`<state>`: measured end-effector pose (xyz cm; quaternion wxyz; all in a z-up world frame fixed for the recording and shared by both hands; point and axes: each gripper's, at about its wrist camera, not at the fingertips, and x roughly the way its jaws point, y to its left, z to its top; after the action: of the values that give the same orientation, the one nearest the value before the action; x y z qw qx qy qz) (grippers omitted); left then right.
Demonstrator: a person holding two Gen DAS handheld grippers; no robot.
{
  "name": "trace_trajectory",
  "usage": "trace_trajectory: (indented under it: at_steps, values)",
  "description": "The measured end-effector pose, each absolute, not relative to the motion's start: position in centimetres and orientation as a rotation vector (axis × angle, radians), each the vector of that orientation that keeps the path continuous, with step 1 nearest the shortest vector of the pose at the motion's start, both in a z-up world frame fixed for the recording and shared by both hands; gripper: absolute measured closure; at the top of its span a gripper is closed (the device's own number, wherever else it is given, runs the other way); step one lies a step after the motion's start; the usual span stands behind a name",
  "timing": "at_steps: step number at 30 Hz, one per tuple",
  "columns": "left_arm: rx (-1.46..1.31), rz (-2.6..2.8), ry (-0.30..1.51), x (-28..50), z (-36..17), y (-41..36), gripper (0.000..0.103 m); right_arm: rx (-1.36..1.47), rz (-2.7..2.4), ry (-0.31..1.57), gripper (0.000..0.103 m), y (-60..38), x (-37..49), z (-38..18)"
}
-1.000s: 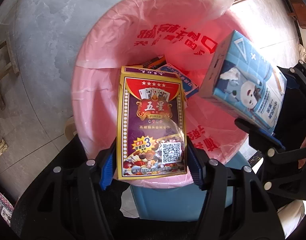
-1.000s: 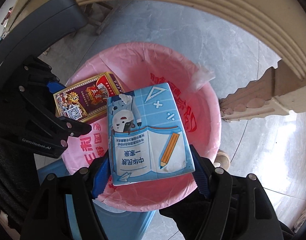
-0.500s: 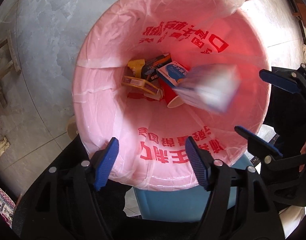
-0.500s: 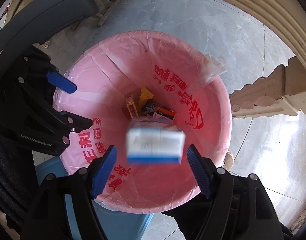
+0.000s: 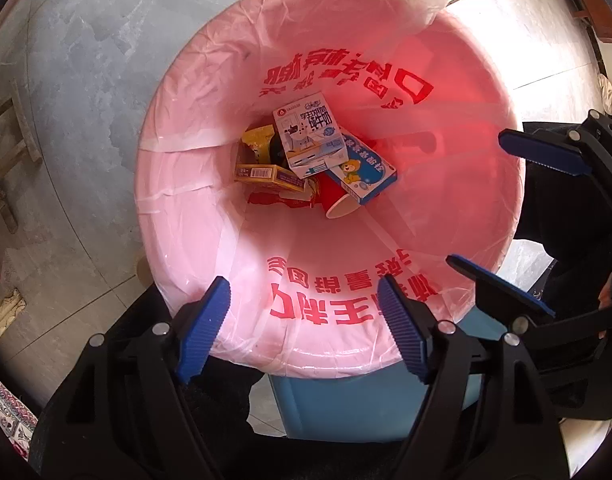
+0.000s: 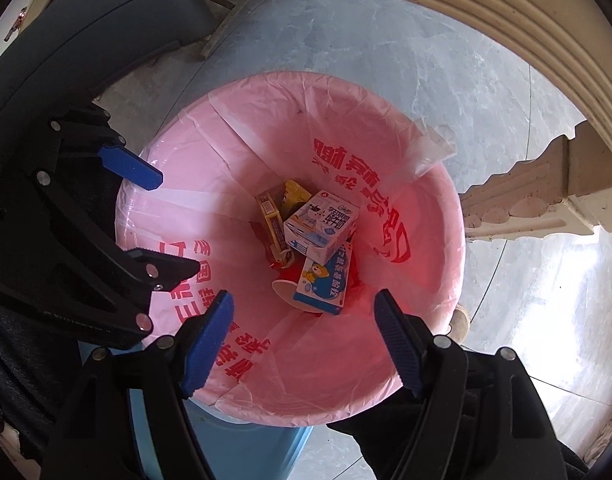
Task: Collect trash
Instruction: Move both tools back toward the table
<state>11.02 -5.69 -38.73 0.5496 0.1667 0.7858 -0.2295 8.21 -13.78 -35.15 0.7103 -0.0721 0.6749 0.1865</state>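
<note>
While our left hand-held gripper [image 5: 304, 322] is opening with nothing between its jaws and the right hand-held gripper [image 6: 302, 326] gapes empty, the white-and-blue milk carton [image 5: 308, 136] lies mid-frame in the pink-bagged bin [image 5: 194, 216]; lowering either could snag the loose liner.

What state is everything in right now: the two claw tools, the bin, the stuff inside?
Left gripper: empty, jaws opening.
Right gripper: open, empty.
Pink bin bag: spread open over the bin's rim.
Milk carton: lying tilted on top of the pile.
Red paper cup: lying on its side.
</note>
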Motion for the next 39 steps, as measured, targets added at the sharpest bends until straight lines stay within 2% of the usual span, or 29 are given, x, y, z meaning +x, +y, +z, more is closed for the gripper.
trace_trajectory:
  at_steps: [9,14,15,16,17,24,28,33,39]
  values:
    - [0.392,-0.533,1.766,10.0,-33.6,-5.1,0.028,-0.104,0.417,1.421,0.032,-14.3,7.0,-30.1]
    - [0.359,-0.503,1.595,9.5,-24.6,-3.3,0.028,-0.054,0.421,1.266,0.029,-15.7,5.9,-21.8]
    - [0.342,-0.492,1.55,9.8,-22.0,-2.7,0.027,-0.044,0.415,1.223,0.02,-16.2,6.0,-19.7]
    - [0.327,-0.478,1.517,10.0,-20.0,-2.2,0.025,-0.034,0.408,1.179,0.014,-16.7,6.0,-17.5]
    - [0.315,-0.463,1.484,10.4,-17.9,-1.7,0.022,-0.027,0.407,1.138,0.014,-17.2,6.1,-15.4]
    - [0.328,-0.344,1.245,13.6,-3.0,0.7,0.017,-0.152,0.381,0.887,0.007,-19.1,8.0,-1.5]
    - [0.287,-0.315,1.205,15.7,2.5,1.2,0.017,-0.171,0.374,0.813,0.007,-19.7,9.8,3.5]
    - [0.308,-0.263,1.155,17.9,5.8,1.4,0.016,-0.125,0.345,0.787,0.007,-20.7,12.6,7.0]
    - [0.303,-0.236,1.206,20.6,4.3,0.9,0.016,0.0,0.324,0.83,0.007,-22.2,15.7,7.5]
